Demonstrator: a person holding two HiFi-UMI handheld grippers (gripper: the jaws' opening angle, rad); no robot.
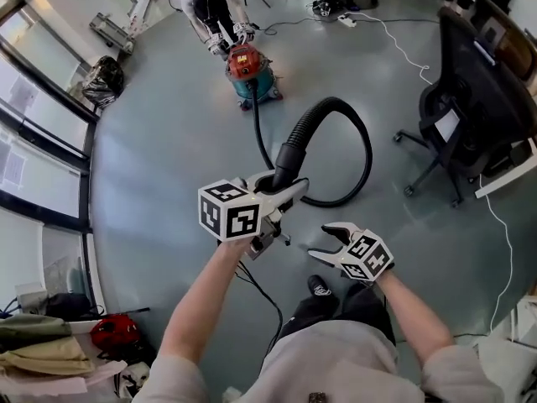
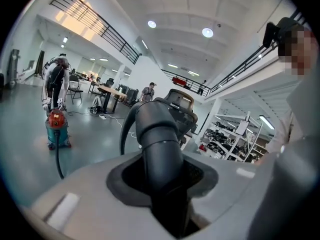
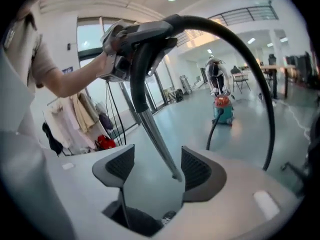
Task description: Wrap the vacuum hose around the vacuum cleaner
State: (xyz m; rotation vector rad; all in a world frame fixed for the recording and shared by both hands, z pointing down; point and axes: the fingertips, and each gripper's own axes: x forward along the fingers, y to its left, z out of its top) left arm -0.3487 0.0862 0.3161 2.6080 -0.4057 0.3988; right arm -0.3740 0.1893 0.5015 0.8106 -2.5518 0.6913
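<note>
The red and teal vacuum cleaner (image 1: pixel 247 67) stands far off on the grey floor, with a person (image 1: pixel 210 11) bent over it. Its black hose (image 1: pixel 365 141) runs along the floor, loops up and ends in a thick black cuff (image 1: pixel 289 159). My left gripper (image 1: pixel 289 190) is shut on that cuff (image 2: pixel 157 134) and holds it in the air. A metal tube (image 3: pixel 157 139) hangs down from the cuff. My right gripper (image 1: pixel 325 240) is lower and to the right, open, its pads (image 3: pixel 197 169) pressing on nothing. The tube's end shows in the gap between them.
A black office chair (image 1: pixel 466 99) stands at the right. A power strip with a white cable (image 1: pixel 348 21) lies at the back. Along the left are windows, a black bag (image 1: pixel 102 81), a red bag (image 1: pixel 113 332) and piled clothes (image 1: pixel 42 351).
</note>
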